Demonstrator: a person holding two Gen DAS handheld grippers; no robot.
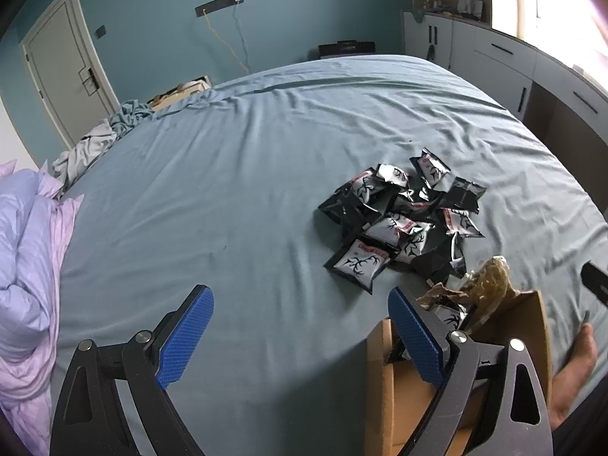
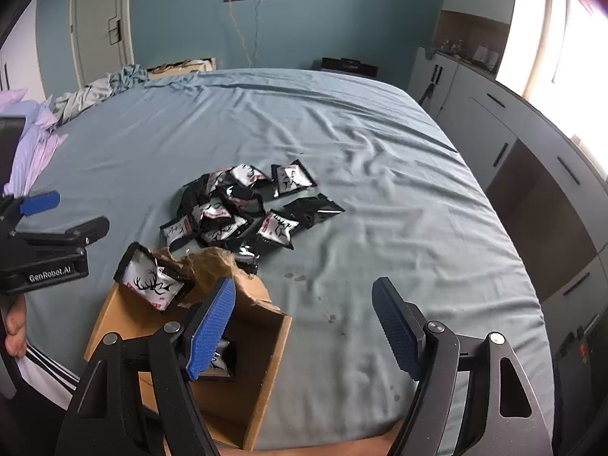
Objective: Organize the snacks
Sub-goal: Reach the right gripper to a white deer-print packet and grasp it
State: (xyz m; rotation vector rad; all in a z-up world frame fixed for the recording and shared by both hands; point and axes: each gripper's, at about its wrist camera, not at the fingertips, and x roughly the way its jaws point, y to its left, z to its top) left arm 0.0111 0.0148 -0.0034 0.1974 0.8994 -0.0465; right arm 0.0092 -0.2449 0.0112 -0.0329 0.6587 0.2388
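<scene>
A pile of several black-and-white snack packets (image 2: 235, 205) (image 1: 399, 220) lies on the blue bed sheet. Just in front of it an open cardboard box (image 2: 266, 357) (image 1: 528, 315) holds a packet (image 2: 222, 363) on its bottom. Another packet (image 2: 150, 281) leans at the box's far rim beside crumpled brown paper (image 2: 212, 266). My right gripper (image 2: 304, 285) is open and empty; its left finger hangs over the box, its right finger over bare sheet. My left gripper (image 1: 298, 290) (image 2: 81, 211) is open wide and empty, left of the box and short of the pile.
A lilac duvet (image 1: 26, 266) is bunched at the bed's left side, with crumpled clothes (image 1: 95, 144) behind it. White cabinets (image 2: 532, 159) line the right wall. A hand (image 1: 577, 364) shows beside the box. Small stains (image 2: 296, 276) mark the sheet.
</scene>
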